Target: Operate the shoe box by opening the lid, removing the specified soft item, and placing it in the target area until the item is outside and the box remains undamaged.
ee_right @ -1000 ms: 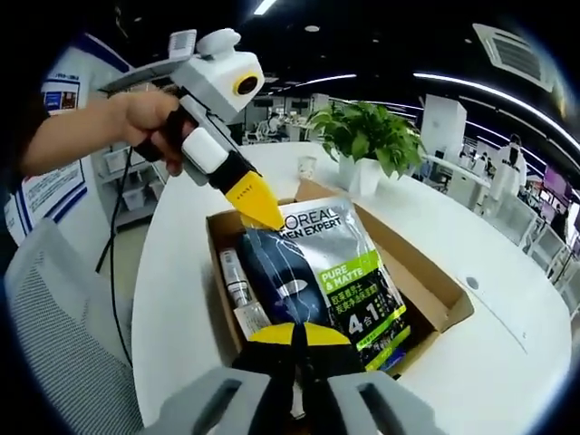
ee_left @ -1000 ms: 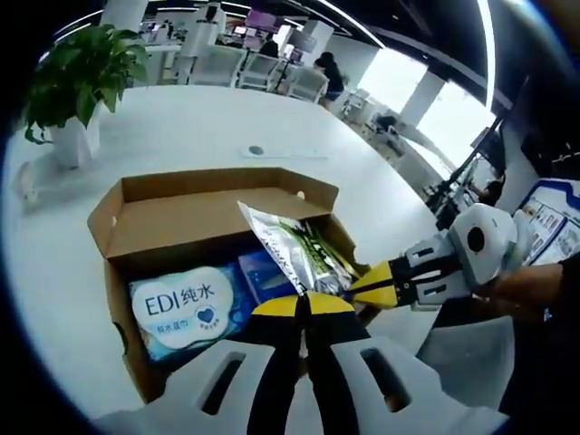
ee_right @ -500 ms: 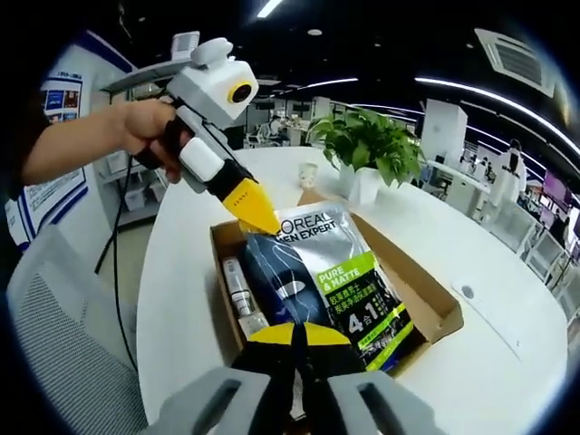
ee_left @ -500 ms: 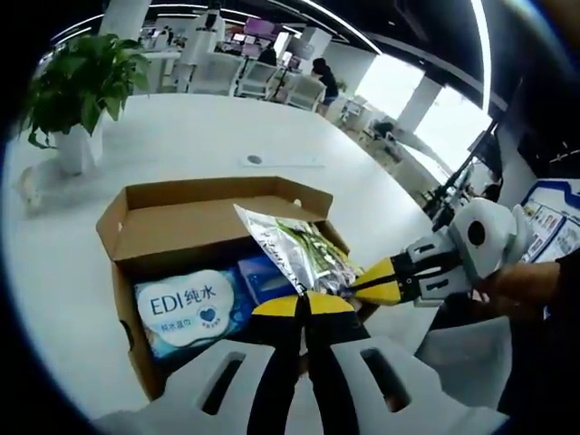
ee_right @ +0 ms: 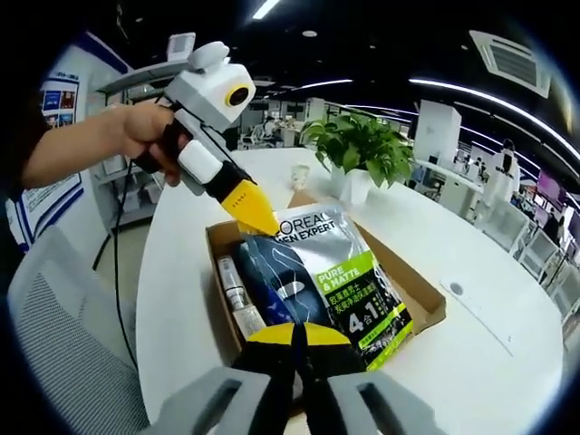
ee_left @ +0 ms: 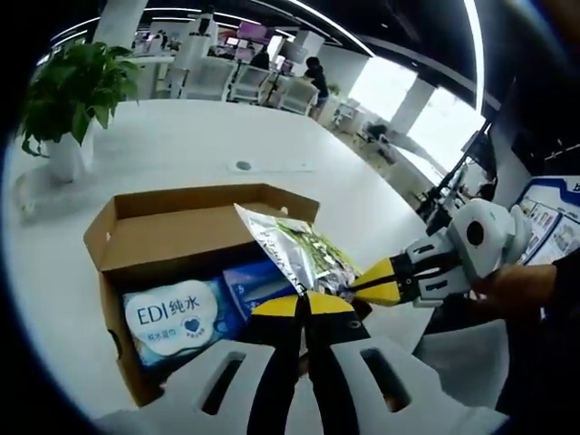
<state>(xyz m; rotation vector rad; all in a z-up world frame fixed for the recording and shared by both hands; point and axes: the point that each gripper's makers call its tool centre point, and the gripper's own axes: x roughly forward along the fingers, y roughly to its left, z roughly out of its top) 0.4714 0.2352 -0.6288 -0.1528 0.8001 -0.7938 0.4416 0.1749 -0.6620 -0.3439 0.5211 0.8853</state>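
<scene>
Pouch (ee_right: 331, 272), soft, light and probably slick, hangs above box (ee_left: 136, 231); our left tongs (ee_left: 304, 304) and right tongs (ee_right: 294, 333) pinch opposite edges, both closed on it.

Bright, even office light from ceiling strip lamps (ee_left: 475, 54) and a blown-out window (ee_left: 410, 95) far off in my left gripper view; the white table (ee_left: 181, 140) glares nearly featureless and shadows under the box (ee_right: 412, 288) stay soft and faint. The silver pouch (ee_left: 294, 252) between my tongs throws specular glints in my left gripper view, while in my right gripper view its printed face (ee_right: 340, 276) reads sharp and legible. Strong fisheye bending curves the ceiling lamps (ee_right: 489, 95) and table edge, and detail goes smeary and dim toward the edges, with far desks and the plant (ee_left: 68, 86) slightly soft.
</scene>
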